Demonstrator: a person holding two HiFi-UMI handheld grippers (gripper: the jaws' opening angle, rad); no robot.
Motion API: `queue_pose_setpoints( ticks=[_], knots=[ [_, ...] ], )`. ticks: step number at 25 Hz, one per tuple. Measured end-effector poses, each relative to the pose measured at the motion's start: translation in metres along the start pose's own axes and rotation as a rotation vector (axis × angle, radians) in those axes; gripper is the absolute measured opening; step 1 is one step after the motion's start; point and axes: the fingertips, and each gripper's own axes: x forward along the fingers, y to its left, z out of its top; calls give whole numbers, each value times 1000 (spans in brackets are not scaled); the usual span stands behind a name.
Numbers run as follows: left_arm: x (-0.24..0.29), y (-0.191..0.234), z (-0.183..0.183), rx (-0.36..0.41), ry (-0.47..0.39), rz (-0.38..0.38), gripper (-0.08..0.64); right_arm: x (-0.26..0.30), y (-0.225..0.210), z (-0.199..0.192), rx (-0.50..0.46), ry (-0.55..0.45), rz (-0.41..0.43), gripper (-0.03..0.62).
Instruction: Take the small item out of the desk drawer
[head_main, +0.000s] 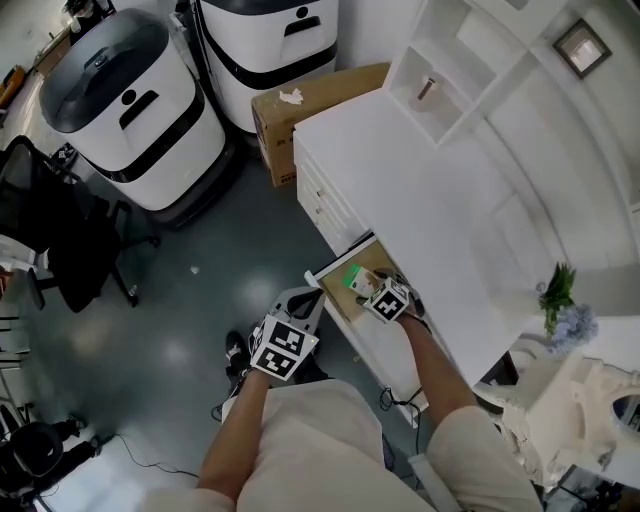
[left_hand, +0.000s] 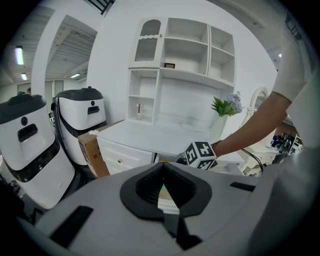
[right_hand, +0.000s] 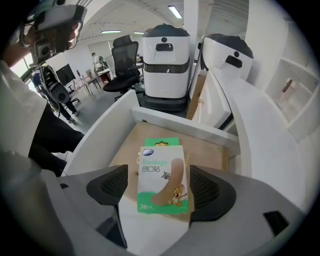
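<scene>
A green-and-white bandage box (right_hand: 162, 180) lies in the open desk drawer (right_hand: 102, 145), on its tan bottom. My right gripper (right_hand: 162, 189) reaches into the drawer with its jaws open, one dark pad on each side of the box and a thin gap on both sides. From the head view the box (head_main: 355, 278) shows just ahead of the right gripper (head_main: 374, 288), inside the pulled-out drawer (head_main: 316, 280). My left gripper (head_main: 297, 310) hovers outside the drawer front over the floor; its pads (left_hand: 145, 186) meet at the tips with nothing held.
The white desk (head_main: 400, 170) carries a white shelf unit (head_main: 450, 70) and a small plant (head_main: 558, 295). Two white-and-black machines (head_main: 130, 100) and a cardboard box (head_main: 300, 110) stand beyond the desk's end. A black chair (head_main: 60, 240) is on the left.
</scene>
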Motion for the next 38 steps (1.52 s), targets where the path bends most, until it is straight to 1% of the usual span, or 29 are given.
queue_pose_setpoints(
  ticks=[4,8,11,13,21,25,32,38],
  knots=[
    [-10,11,-13,-28,16,33,15,13,-5,5,9,28,-6,380],
    [-18,20,-21,-50,21,57,15,23,-8,1,33,74,-10,380],
    [-23,25,-25,-62,21,68,15,23,-8,3,49,64,-14,379],
    [-25,24,-28,-67,21,71,15,23,-6,1,55,53,-24,367],
    [-31,23,-32,-62,13,63,15,21,-3,-6,190,34,-62,364],
    [-34,17,-30,-54,3,43,15,19,-2,-18,279,22,-94,364],
    [-33,10,-25,-20,3,10,15,1,2,-18,368,-28,-132,364],
    [-34,9,-17,-11,-3,-2,15,-17,4,-13,409,-75,-169,364]
  ],
)
